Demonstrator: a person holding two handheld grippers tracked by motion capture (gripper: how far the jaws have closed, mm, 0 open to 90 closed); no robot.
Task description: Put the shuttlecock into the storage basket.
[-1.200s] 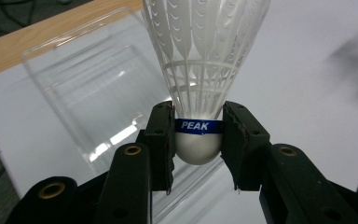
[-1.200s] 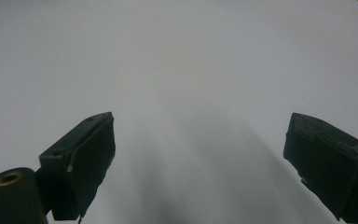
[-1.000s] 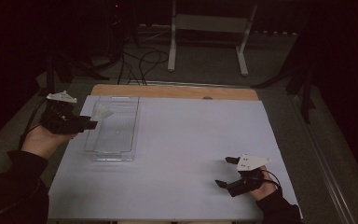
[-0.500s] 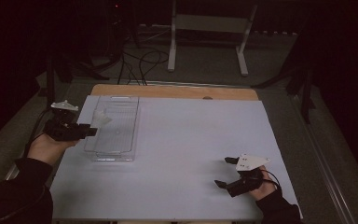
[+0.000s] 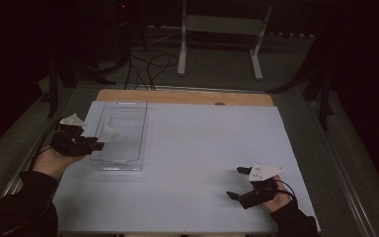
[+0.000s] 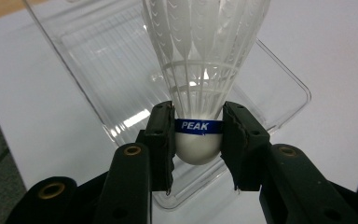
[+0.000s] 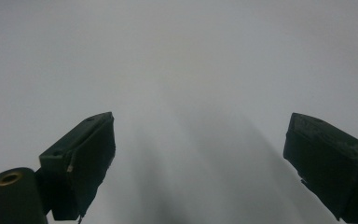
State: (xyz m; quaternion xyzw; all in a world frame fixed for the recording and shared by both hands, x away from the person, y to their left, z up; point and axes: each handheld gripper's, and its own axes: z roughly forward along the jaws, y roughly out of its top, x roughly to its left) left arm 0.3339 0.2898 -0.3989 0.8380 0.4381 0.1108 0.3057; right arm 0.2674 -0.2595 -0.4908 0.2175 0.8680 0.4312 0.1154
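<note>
- The left gripper was clamped on the cork of a white shuttlecock, held over the clear tray near the white sheet's left edge.
- The right gripper rested near the sheet's front right corner, jaws spread wide with nothing between them.

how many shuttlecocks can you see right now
1. The white shuttlecock is clamped at its cork base between the jaws of the left gripper, over the clear plastic tray at the table's left side.
</note>
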